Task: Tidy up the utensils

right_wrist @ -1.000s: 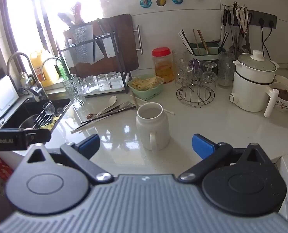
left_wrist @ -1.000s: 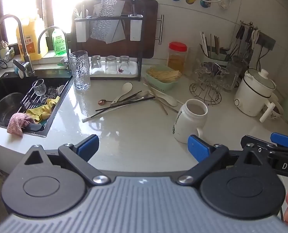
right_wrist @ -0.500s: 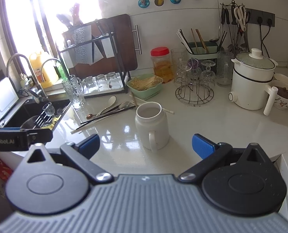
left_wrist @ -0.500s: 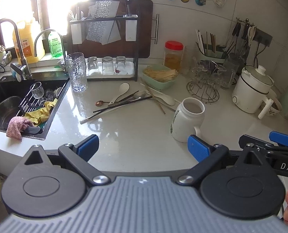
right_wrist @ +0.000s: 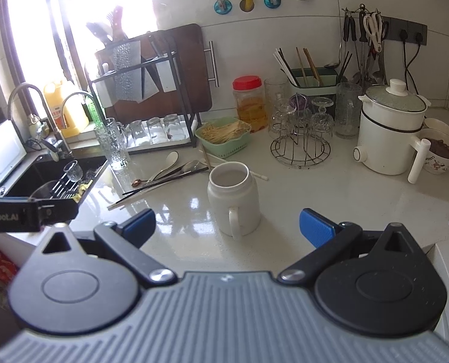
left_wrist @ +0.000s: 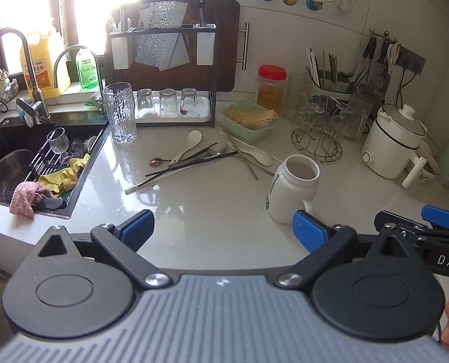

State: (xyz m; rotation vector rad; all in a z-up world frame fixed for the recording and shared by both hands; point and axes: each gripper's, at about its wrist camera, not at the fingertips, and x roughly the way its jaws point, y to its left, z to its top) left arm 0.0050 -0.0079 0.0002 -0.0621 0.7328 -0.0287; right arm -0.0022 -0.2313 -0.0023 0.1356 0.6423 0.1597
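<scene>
A loose pile of utensils [left_wrist: 194, 158] lies on the white counter: white ceramic spoons, metal spoons, black, white and wooden chopsticks. It also shows in the right wrist view [right_wrist: 170, 174]. A white mug [left_wrist: 291, 187] stands empty to the right of the pile, and is seen close ahead in the right wrist view [right_wrist: 233, 196], handle toward me. My left gripper [left_wrist: 222, 231] is open and empty, well short of the pile. My right gripper [right_wrist: 227, 227] is open and empty, just in front of the mug.
A black sink [left_wrist: 27, 163] with cloths and glasses lies at the left. A tall glass [left_wrist: 120, 112], a dish rack [left_wrist: 164, 60], a green basket [left_wrist: 248, 121], a red-lidded jar [left_wrist: 269, 87], a wire glass stand [left_wrist: 318, 130], a utensil holder [right_wrist: 309, 75] and a white pot [right_wrist: 390, 130] line the back.
Both views have shifted only slightly; the scene sits a little farther off. Both grippers stay open and empty, and nothing on the counter has moved.
</scene>
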